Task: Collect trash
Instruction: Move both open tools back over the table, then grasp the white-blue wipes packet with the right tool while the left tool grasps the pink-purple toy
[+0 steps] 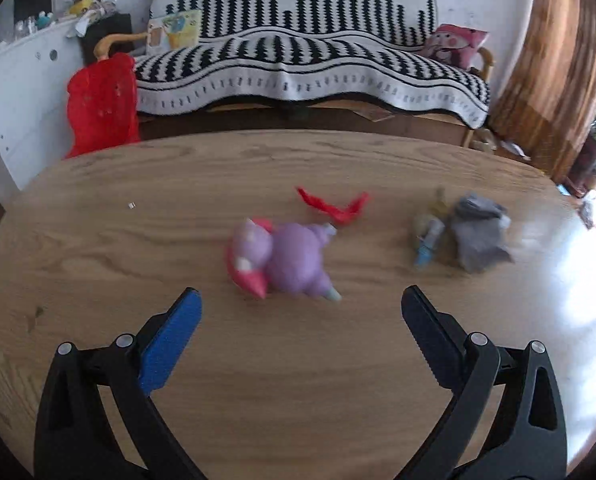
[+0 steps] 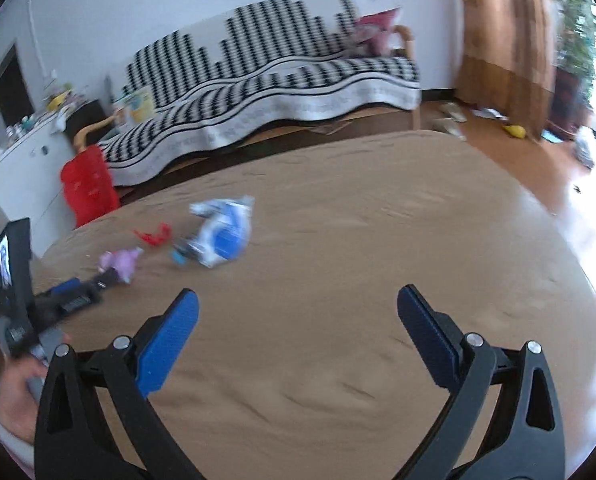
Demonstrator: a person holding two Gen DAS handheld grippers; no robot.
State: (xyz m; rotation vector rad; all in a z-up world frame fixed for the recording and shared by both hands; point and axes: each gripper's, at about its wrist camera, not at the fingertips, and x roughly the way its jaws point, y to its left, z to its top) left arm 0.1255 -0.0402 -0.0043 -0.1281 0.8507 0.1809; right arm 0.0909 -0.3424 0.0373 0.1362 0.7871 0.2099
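Our left gripper (image 1: 300, 300) is wide open and holds nothing. It hangs over the wooden table (image 1: 97, 248), and its blue pads (image 1: 169, 344) do not touch anything. Going from left to right on the table, we see first a purple and pink toy (image 1: 281, 258) lying on its side, just past the open fingers. A bit farther back and to the right lies a small red scrap (image 1: 334, 206). Farther right sits a little pile of trash, with a small blue and yellow wrapper (image 1: 428, 236) just beside a crumpled grey bag (image 1: 480, 232). It is all blurry, so we cannot tell what the wrapper is.

Our right gripper (image 2: 298, 306) is wide open too, and empty. It is over a bare part of the table, well apart from the trash. In its view we see the left gripper at the far left, reaching near the purple toy, with a hand (image 2: 15, 396) behind it.

Behind the table is a sofa (image 1: 298, 60) with a black and white blanket, and a red bag (image 1: 101, 104) hangs at its left end.
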